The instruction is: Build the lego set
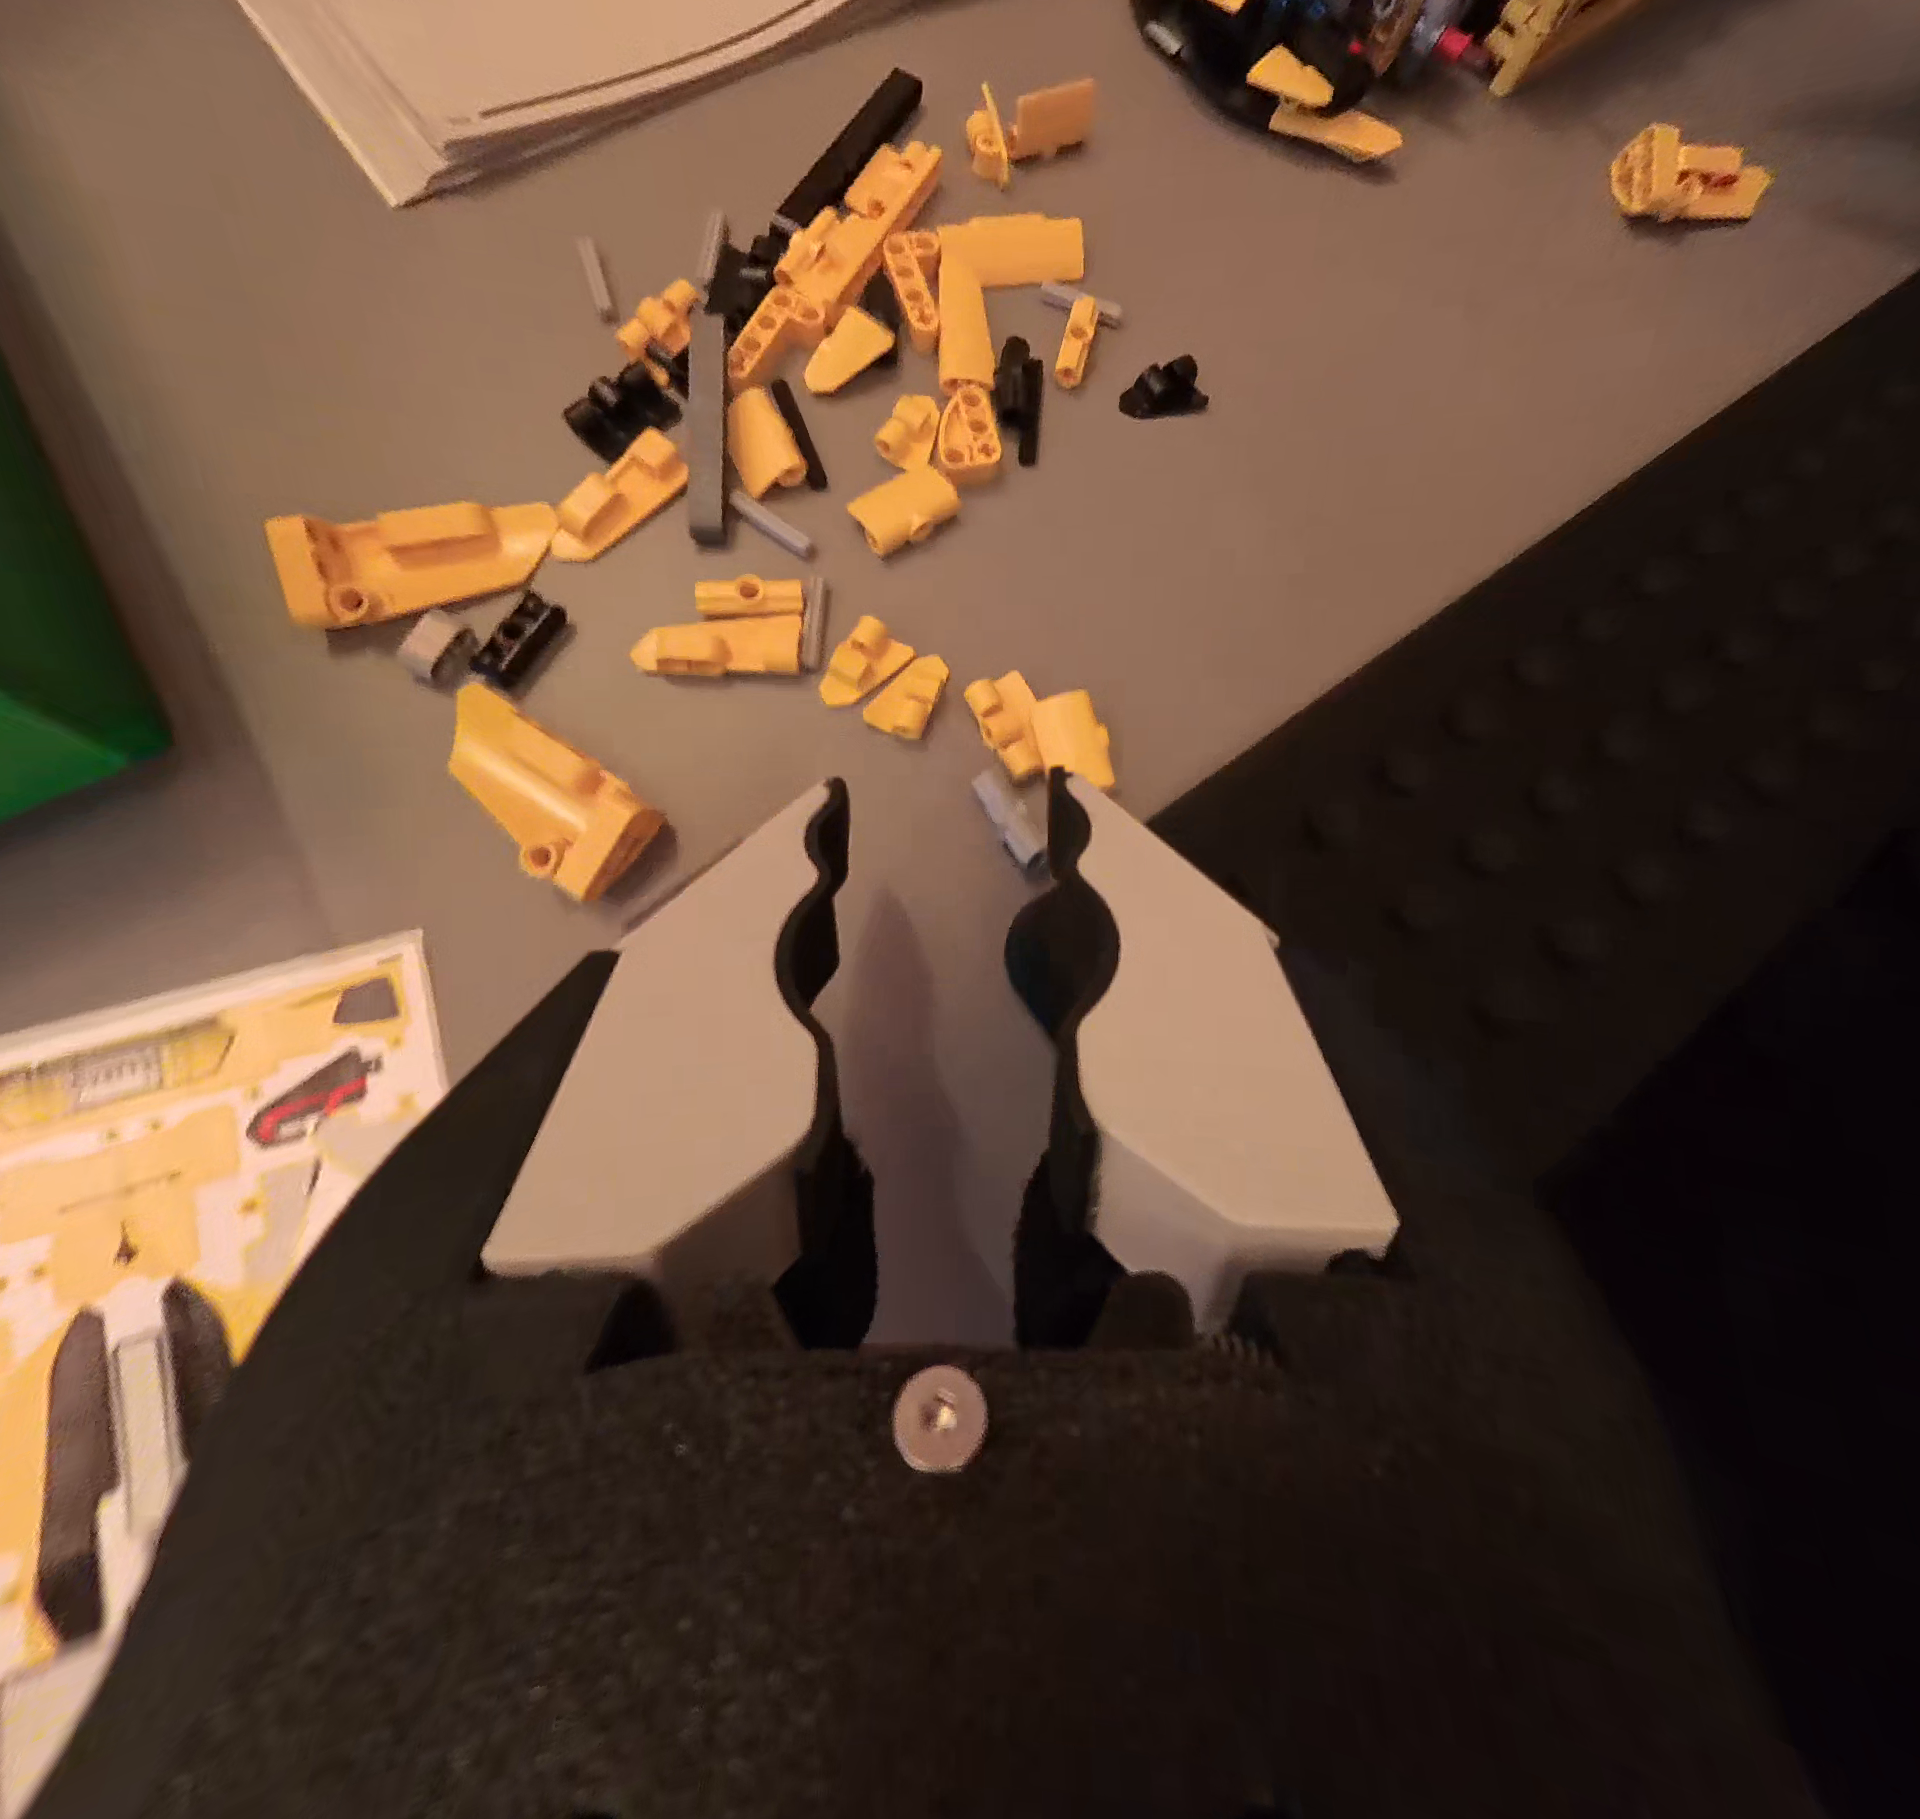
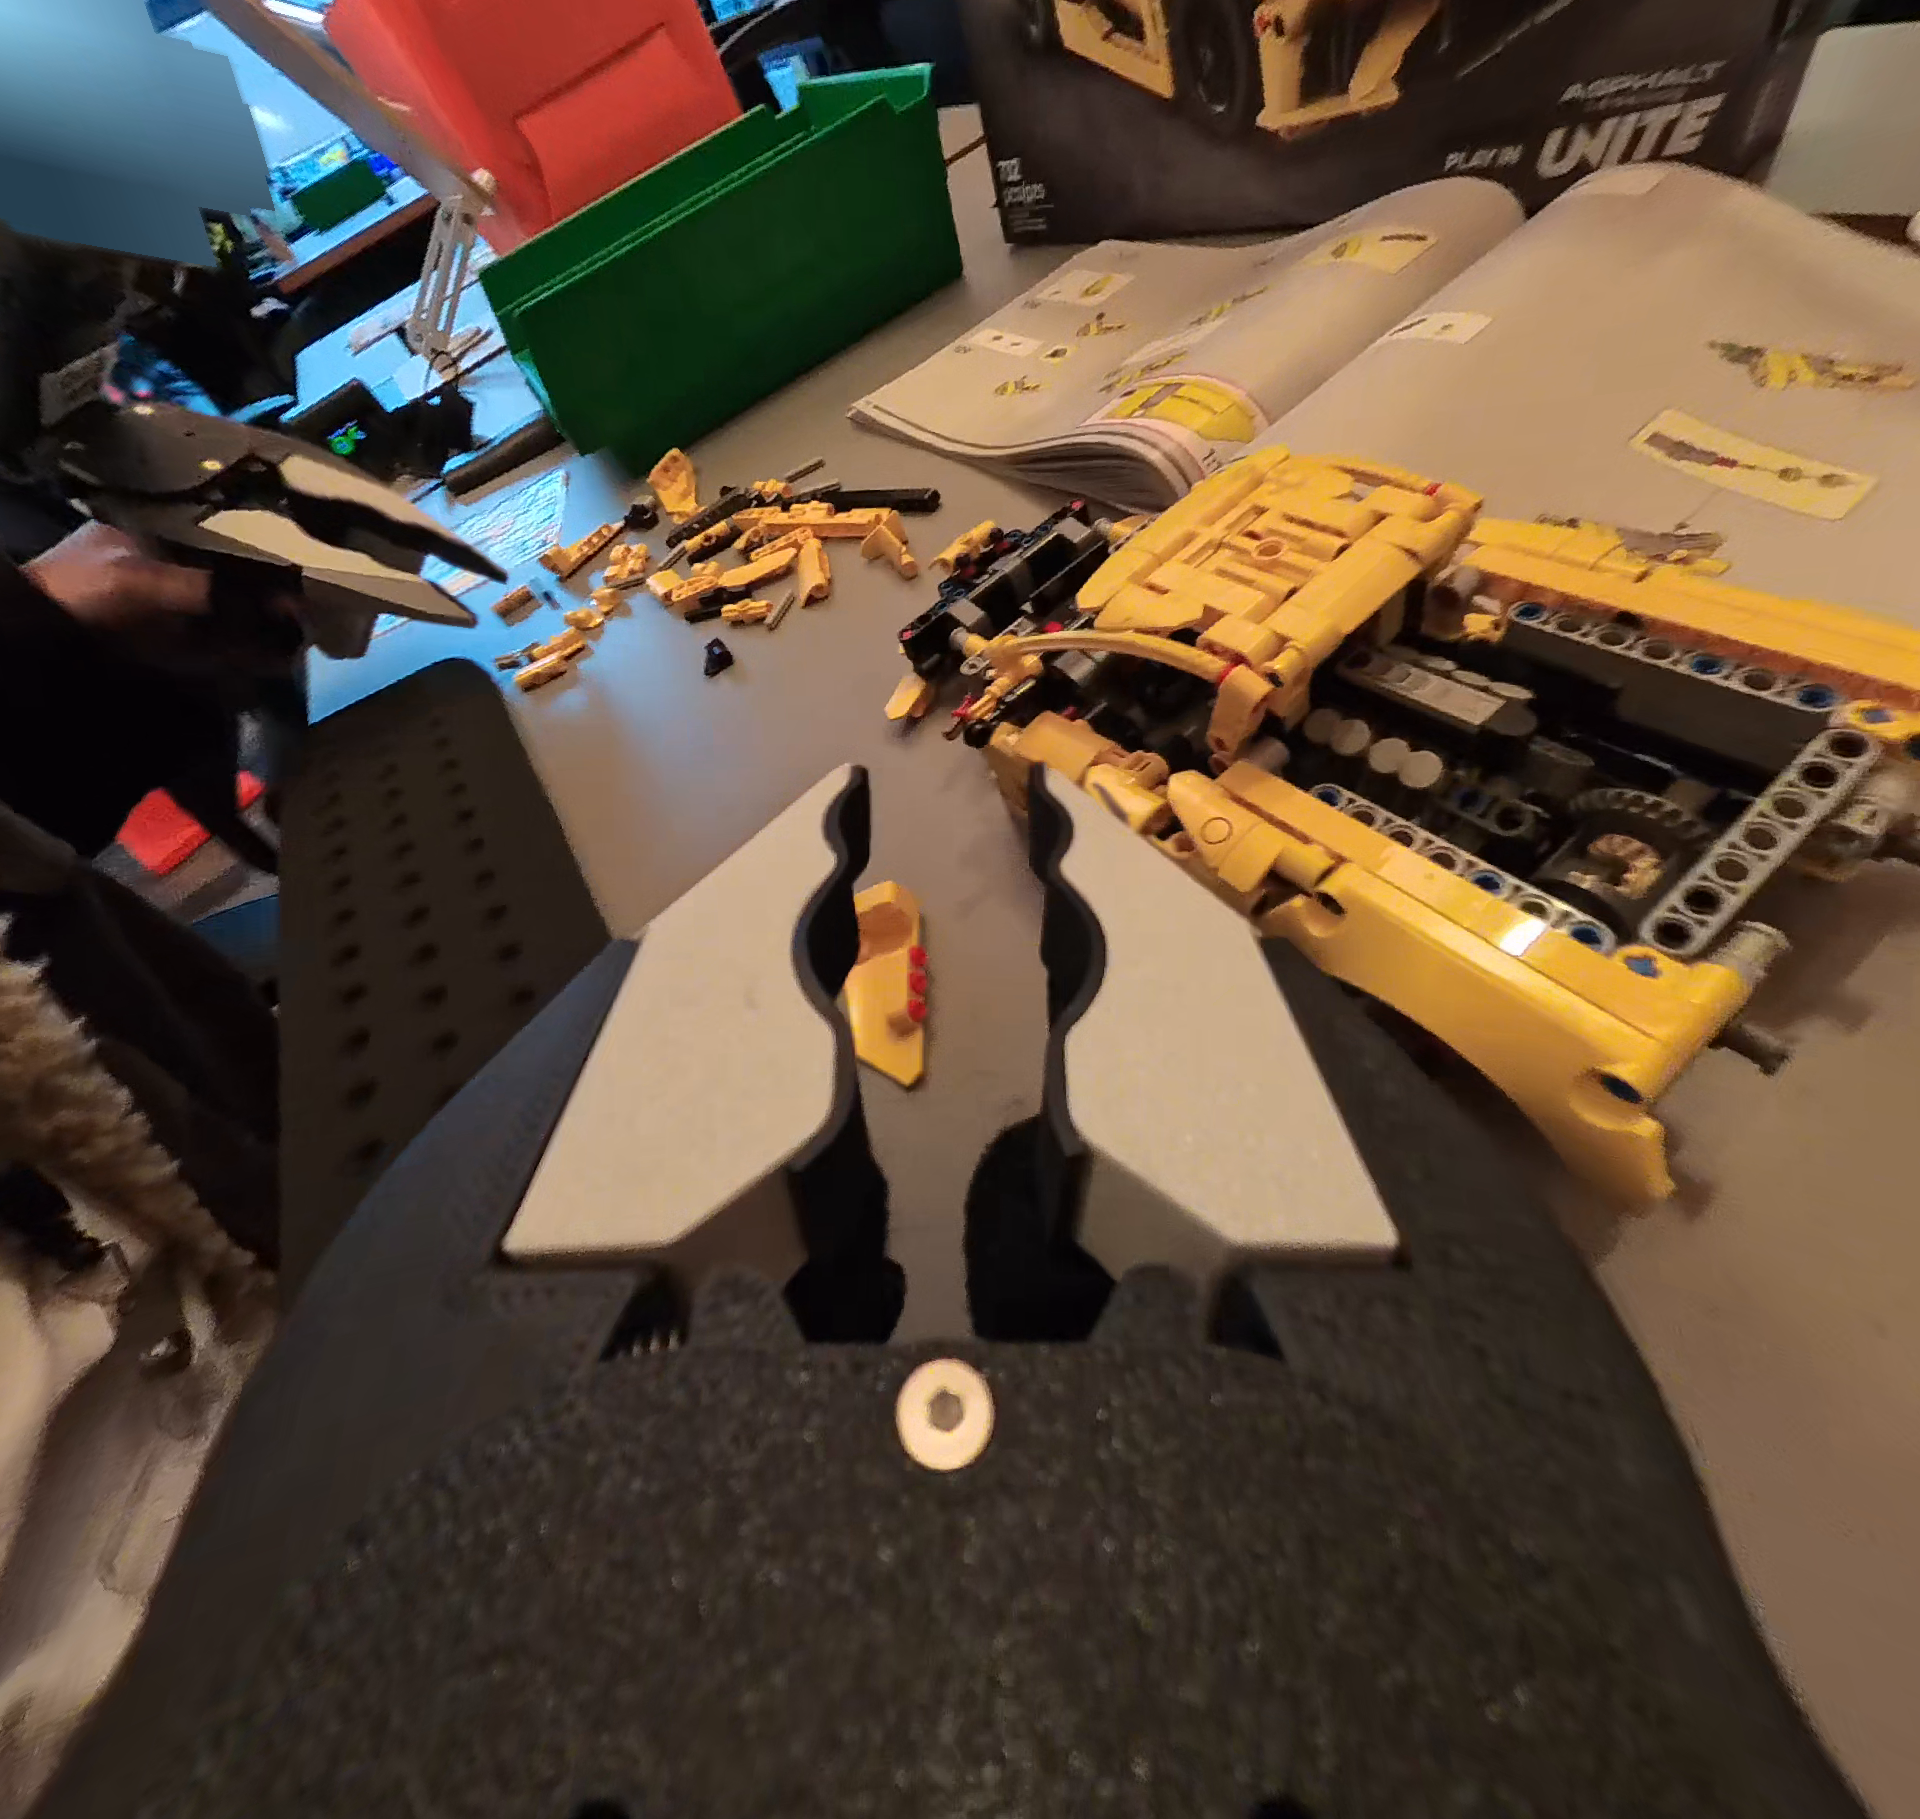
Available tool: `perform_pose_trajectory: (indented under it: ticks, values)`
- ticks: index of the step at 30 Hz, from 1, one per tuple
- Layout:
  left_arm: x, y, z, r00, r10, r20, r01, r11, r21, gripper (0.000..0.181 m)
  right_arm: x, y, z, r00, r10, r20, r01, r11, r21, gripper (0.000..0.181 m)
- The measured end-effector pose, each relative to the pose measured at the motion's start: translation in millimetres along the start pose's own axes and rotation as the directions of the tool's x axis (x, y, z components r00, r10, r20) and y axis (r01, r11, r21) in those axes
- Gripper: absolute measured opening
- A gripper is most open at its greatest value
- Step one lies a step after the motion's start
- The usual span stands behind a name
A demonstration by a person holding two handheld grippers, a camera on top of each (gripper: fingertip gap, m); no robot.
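Left gripper hangs spread and empty over the loose pieces on the counter; right gripper, also spread, near the half-built car. Looks like picking time: choose one piece.

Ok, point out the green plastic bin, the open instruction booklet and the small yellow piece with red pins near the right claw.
Green plastic bin (image 2: 727,304): right wrist view, its front wall.
Open instruction booklet (image 2: 1299,315): right wrist view, its left page.
Small yellow piece with red pins (image 2: 888,990): right wrist view, its flat middle.
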State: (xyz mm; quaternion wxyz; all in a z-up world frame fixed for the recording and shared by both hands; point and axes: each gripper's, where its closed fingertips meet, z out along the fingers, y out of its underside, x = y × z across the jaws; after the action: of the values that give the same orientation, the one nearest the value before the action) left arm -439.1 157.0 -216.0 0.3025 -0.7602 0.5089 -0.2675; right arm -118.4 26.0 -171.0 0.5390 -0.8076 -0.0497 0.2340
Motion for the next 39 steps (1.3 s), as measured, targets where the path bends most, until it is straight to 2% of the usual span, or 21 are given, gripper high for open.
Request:
perform_pose_trajectory:
  ticks: [3, 6, 14, 16, 21, 29, 32, 37, 39]
  values:
    - [-3.3, 11.9, -12.6, 0.999, -0.039, 0.026, 0.040, 0.999, -0.033, 0.038, -4.4, -1.0, 1.2, 0.999, -0.002, 0.033, 0.002, 1.000, 0.007, 0.030]
    - [2.2, 11.6, -15.8, 0.998, -0.068, 0.009, 0.068, 0.997, -0.024, 0.038, -5.4, 0.7, 2.4, 0.999, 0.002, 0.042, -0.002, 1.000, -0.004, 0.031]
    - [12.1, 13.7, 14.1, 0.998, -0.054, 0.009, 0.055, 0.988, -0.141, 0.035, -5.4, -1.1, 0.6, 0.999, -0.003, 0.039, 0.003, 1.000, 0.010, 0.030]
    - [9.4, 19.1, 16.5, 0.998, -0.049, 0.027, 0.053, 0.983, -0.178, 0.031, -5.1, -1.5, 0.3, 0.999, 0.003, 0.043, -0.004, 1.000, 0.014, 0.030]
    - [0.1, 23.4, 16.9, 0.997, -0.013, 0.079, 0.030, 0.975, -0.220, 0.008, -4.5, -2.2, -0.3, 0.999, 0.011, 0.046, -0.011, 1.000, 0.018, 0.030]
    - [-34.1, 7.1, 29.7, 0.980, 0.013, 0.198, 0.030, 0.977, -0.213, 0.007, -1.7, -3.6, -2.5, 0.999, 0.030, 0.044, -0.031, 0.999, 0.032, 0.030]
    - [-47.6, 1.2, 34.0, 0.972, -0.022, 0.234, 0.070, 0.977, -0.202, 0.008, -1.1, -3.9, -3.2, 0.998, 0.034, 0.044, -0.036, 0.999, 0.034, 0.030]
    - [-51.6, -0.3, 34.4, 0.969, -0.020, 0.247, 0.071, 0.977, -0.202, 0.009, 0.7, -4.9, -4.8, 0.998, 0.043, 0.040, -0.045, 0.998, 0.043, 0.029]
    - [-50.7, 1.1, 32.4, 0.968, -0.032, 0.248, 0.084, 0.976, -0.202, 0.017, 0.9, -4.9, -4.7, 0.998, 0.049, 0.042, -0.051, 0.998, 0.043, 0.030]
